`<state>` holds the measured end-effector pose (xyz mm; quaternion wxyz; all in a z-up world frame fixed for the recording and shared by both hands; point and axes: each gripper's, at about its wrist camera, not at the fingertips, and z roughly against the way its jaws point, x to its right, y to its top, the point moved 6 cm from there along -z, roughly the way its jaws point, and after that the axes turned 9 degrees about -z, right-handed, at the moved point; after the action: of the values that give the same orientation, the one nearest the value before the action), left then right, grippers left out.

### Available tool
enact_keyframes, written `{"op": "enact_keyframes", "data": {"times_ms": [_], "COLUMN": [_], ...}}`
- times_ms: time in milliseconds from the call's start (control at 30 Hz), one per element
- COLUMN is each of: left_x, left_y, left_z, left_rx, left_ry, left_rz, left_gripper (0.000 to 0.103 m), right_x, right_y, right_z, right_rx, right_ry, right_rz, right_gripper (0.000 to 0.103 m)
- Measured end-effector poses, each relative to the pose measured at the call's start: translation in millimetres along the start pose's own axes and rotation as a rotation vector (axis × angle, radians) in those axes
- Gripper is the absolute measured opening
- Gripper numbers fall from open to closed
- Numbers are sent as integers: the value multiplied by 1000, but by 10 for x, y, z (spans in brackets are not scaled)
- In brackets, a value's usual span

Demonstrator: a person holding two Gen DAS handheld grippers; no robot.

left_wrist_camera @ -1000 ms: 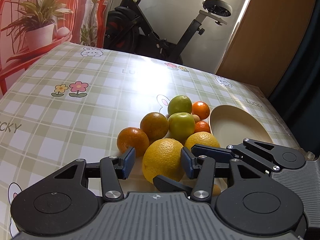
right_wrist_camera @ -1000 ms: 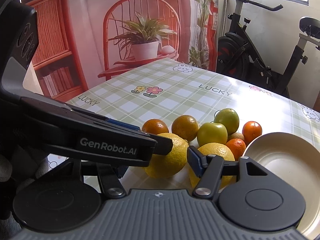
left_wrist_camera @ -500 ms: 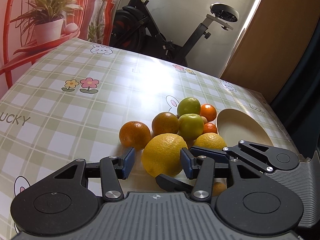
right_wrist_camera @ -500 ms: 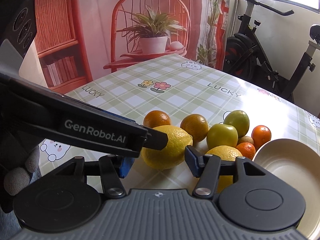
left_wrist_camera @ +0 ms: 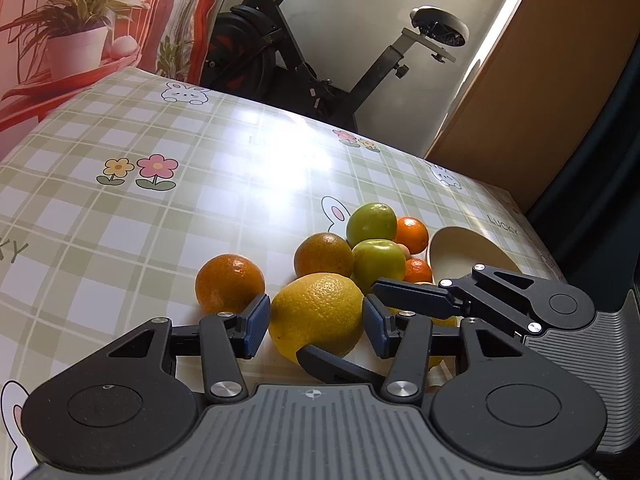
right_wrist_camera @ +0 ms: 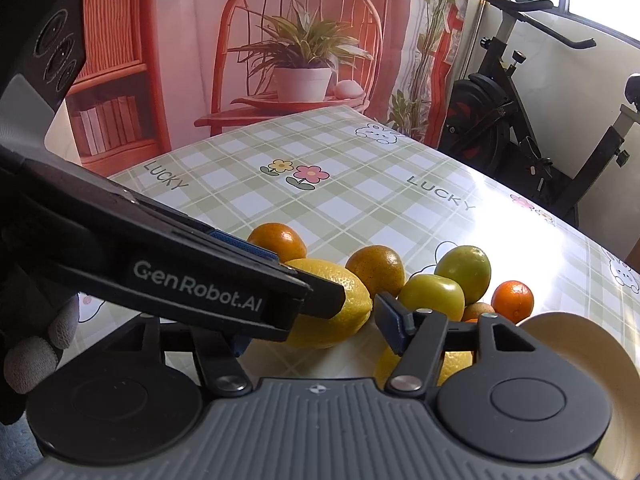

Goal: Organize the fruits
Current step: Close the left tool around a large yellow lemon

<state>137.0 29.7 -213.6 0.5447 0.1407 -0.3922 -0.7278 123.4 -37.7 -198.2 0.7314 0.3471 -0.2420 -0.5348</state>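
Observation:
A big yellow lemon [left_wrist_camera: 316,316] sits between the blue pads of my left gripper [left_wrist_camera: 316,326], which is shut on it; whether it clears the tablecloth is unclear. In the right wrist view the same lemon [right_wrist_camera: 332,312] lies between the left gripper's fingers [right_wrist_camera: 300,278]. My right gripper [right_wrist_camera: 316,336] stands open close beside it, holding nothing. Behind lie two oranges [left_wrist_camera: 230,282], two green apples [left_wrist_camera: 378,264] and small tangerines [left_wrist_camera: 412,232]. A second lemon [right_wrist_camera: 452,364] is mostly hidden under the right finger. A beige bowl [right_wrist_camera: 560,344] stands empty at the right.
The checked tablecloth [left_wrist_camera: 160,220] stretches left and far of the fruit pile. An exercise bike [left_wrist_camera: 320,60] stands past the far table edge, by a wooden door [left_wrist_camera: 540,100]. A gloved hand [right_wrist_camera: 36,344] shows at the lower left of the right wrist view.
The lemon has turned and drawn away from the second lemon while staying between the left pads. Both cameras have shifted slightly; the left jaw width looks unchanged.

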Motion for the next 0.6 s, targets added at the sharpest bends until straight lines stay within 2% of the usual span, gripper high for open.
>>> {"op": "enact_keyframes", "data": {"times_ms": [200,600], "left_x": [-34,10], "left_y": [-28,-75], "left_z": [0,31], "left_rx": [8,11], "left_ry": [-24,-15], "left_rz": [18,-7], "left_gripper": [55,55], "right_x": [-10,-46], "right_y": [-8,-72], "right_z": [-178,-138], "right_rx": [-46,-13], "right_ry": [-12,-26], "right_rz": [1,12], "right_gripper": [70,68]}}
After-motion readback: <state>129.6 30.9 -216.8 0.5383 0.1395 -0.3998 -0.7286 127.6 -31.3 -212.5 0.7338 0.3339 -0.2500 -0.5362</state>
